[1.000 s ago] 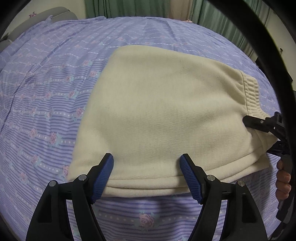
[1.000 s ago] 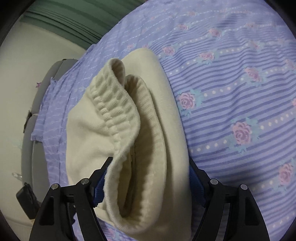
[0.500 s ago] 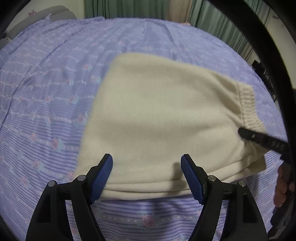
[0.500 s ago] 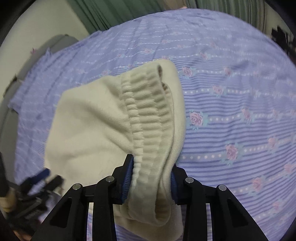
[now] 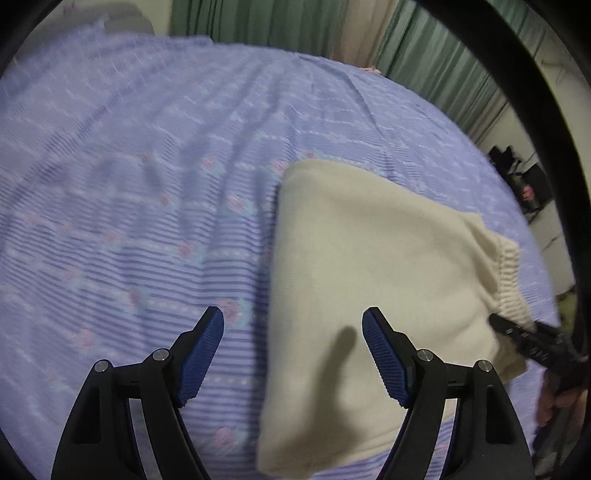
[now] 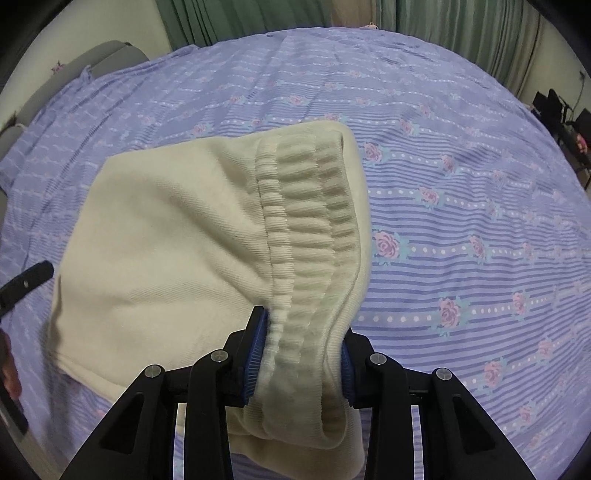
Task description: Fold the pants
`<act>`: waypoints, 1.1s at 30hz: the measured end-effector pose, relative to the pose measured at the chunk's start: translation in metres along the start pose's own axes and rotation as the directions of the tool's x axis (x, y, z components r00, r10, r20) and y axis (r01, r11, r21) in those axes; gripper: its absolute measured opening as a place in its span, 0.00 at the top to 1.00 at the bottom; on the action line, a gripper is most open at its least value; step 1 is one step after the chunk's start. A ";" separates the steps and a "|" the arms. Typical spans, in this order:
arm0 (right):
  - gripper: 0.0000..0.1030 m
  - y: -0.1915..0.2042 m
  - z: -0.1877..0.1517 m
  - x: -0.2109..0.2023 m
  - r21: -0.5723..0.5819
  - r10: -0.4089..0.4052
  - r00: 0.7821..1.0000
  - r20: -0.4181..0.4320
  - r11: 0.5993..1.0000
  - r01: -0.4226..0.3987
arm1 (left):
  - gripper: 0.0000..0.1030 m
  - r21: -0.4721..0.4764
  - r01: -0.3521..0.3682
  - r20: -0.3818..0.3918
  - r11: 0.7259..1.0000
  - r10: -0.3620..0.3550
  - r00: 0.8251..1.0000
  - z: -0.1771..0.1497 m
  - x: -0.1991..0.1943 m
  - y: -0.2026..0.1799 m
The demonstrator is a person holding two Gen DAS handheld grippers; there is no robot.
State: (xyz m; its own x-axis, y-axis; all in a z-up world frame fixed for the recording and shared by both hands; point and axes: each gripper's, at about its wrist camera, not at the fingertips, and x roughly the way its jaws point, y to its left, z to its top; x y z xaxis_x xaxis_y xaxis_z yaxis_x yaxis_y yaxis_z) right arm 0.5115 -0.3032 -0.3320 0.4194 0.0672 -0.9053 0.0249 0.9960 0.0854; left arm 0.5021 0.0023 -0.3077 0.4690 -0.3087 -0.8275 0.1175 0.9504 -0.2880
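The cream pants [image 5: 369, 273] lie folded into a thick pad on the lilac flowered bedsheet [image 5: 147, 184]. My left gripper [image 5: 293, 354] hovers open above the pad's left edge, its left finger over bare sheet and its right finger over the cloth, with nothing gripped. In the right wrist view my right gripper [image 6: 301, 354] is shut on the ribbed waistband [image 6: 306, 221], which is bunched between the blue pads and raised off the sheet. The rest of the pants [image 6: 159, 240] drape away to the left. The right gripper [image 5: 528, 338] also shows at the left wrist view's right edge.
The bedsheet [image 6: 461, 184] spreads wide behind and to the right of the pants. Green curtains [image 6: 258, 18] hang beyond the bed's far edge. A grey padded headboard [image 6: 99, 62] stands at the back left, and dark furniture [image 6: 561, 110] past the right edge.
My right gripper closed on the waistband and lifted it. My left gripper slid left from the pants' near edge to their left edge, still open.
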 end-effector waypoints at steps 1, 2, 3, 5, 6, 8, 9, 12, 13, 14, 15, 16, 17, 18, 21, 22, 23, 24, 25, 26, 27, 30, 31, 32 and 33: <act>0.66 0.001 0.000 0.000 -0.006 -0.011 1.000 0.001 1.000 0.011 | 0.25 -0.024 0.032 -0.024 0.999 -0.033 0.999 0.001 0.008 0.004; 0.66 0.002 0.000 0.000 -0.006 -0.017 1.000 0.001 1.000 0.017 | 0.25 -0.047 0.066 -0.046 0.997 -0.068 0.997 0.001 0.016 0.008; 0.66 0.002 0.000 0.001 -0.003 -0.019 1.000 0.000 1.000 0.019 | 0.25 -0.060 0.096 -0.060 0.994 -0.100 0.993 0.001 0.021 0.010; 0.66 0.002 0.000 0.001 0.002 -0.021 1.000 -0.001 1.000 0.021 | 0.25 -0.096 0.157 -0.091 0.983 -0.166 0.982 0.001 0.036 0.014; 0.66 0.002 0.000 0.001 0.001 -0.022 1.000 -0.001 1.000 0.022 | 0.25 -0.105 0.176 -0.101 0.979 -0.187 0.977 0.001 0.040 0.014; 0.66 0.003 -0.001 0.001 -0.004 -0.028 1.000 0.001 1.000 0.028 | 0.25 -0.144 0.213 -0.127 0.966 -0.232 0.964 0.004 0.056 0.018; 0.66 0.004 -0.001 0.001 -0.007 -0.031 1.000 0.002 0.999 0.031 | 0.25 -0.162 0.222 -0.132 0.962 -0.244 0.961 0.005 0.059 0.018; 0.66 0.006 -0.001 0.001 -0.011 -0.039 0.999 0.004 0.999 0.039 | 0.35 -0.206 0.239 -0.133 0.949 -0.270 0.954 0.011 0.057 0.013; 0.66 0.005 -0.001 0.001 -0.005 -0.032 0.999 0.003 0.999 0.032 | 0.38 -0.193 0.243 -0.116 0.951 -0.268 0.956 0.012 0.047 0.008; 0.66 0.004 -0.002 0.000 0.004 -0.024 1.000 0.003 1.000 0.024 | 0.38 -0.178 0.255 -0.098 0.950 -0.276 0.956 0.011 0.039 0.006; 0.66 0.002 -0.002 0.001 0.015 -0.011 1.000 0.002 1.000 0.011 | 0.38 -0.163 0.271 -0.079 0.949 -0.287 0.955 0.010 0.030 0.004; 0.66 0.001 -0.002 0.002 0.021 -0.003 1.000 0.004 1.000 0.003 | 0.39 -0.152 0.291 -0.067 0.945 -0.304 0.950 0.009 0.022 0.003; 0.66 0.000 -0.001 0.003 0.019 -0.001 1.000 0.007 1.000 0.001 | 0.39 -0.149 0.312 -0.066 0.938 -0.324 0.944 0.010 0.020 0.005; 0.66 0.001 -0.001 0.004 0.013 -0.002 1.000 0.012 1.000 0.002 | 0.39 -0.149 0.309 -0.072 0.939 -0.322 0.944 0.012 0.019 0.004; 0.65 -0.001 0.002 0.008 0.001 0.006 1.000 0.024 1.000 -0.006 | 0.39 -0.138 0.295 -0.063 0.945 -0.306 0.950 0.019 0.021 0.000; 0.65 -0.004 0.003 0.009 0.014 0.020 1.000 0.023 1.000 -0.021 | 0.39 -0.136 0.282 -0.066 0.950 -0.293 0.954 0.020 0.025 -0.003; 0.64 -0.007 0.003 0.011 0.032 0.038 0.999 0.022 0.999 -0.038 | 0.39 -0.140 0.268 -0.071 0.953 -0.280 0.957 0.020 0.030 -0.005; 0.64 -0.011 0.004 0.012 0.053 0.055 0.998 0.019 0.997 -0.056 | 0.39 -0.146 0.252 -0.079 0.957 -0.265 0.961 0.022 0.038 -0.010; 0.64 -0.013 0.004 0.013 0.068 0.066 0.998 0.017 0.995 -0.067 | 0.39 -0.152 0.230 -0.095 0.961 -0.245 0.965 0.022 0.045 -0.012; 0.64 -0.014 0.003 0.013 0.077 0.071 0.997 0.018 0.994 -0.072 | 0.39 -0.160 0.200 -0.115 0.967 -0.219 0.969 0.021 0.052 -0.014; 0.64 -0.013 0.002 0.011 0.076 0.067 0.998 0.019 0.995 -0.069 | 0.40 -0.169 0.182 -0.125 0.969 -0.204 0.971 0.020 0.055 -0.014; 0.67 -0.005 -0.001 0.000 0.057 0.038 0.999 0.030 0.998 -0.040 | 0.60 -0.183 0.113 -0.130 0.977 -0.138 0.982 0.017 0.050 -0.018; 0.68 -0.003 -0.001 -0.005 0.056 0.032 0.999 0.032 0.998 -0.034 | 0.67 -0.175 0.096 -0.124 0.980 -0.118 0.985 0.017 0.042 -0.022; 0.70 -0.002 -0.002 -0.012 0.063 0.032 0.999 0.040 0.997 -0.035 | 0.68 -0.160 0.088 -0.117 0.983 -0.107 0.987 0.017 0.034 -0.027; 0.71 -0.003 -0.002 -0.018 0.071 0.036 0.998 0.045 0.997 -0.039 | 0.69 -0.144 0.080 -0.111 0.986 -0.097 0.989 0.018 0.028 -0.028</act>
State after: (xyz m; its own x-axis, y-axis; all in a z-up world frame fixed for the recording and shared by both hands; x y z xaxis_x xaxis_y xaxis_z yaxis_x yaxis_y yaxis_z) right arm 0.5020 -0.3070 -0.3168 0.4604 0.1004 -0.8820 0.0729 0.9860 0.1503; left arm 0.5275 -0.0320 -0.3142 0.3556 -0.4013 -0.8441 0.0276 0.9072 -0.4197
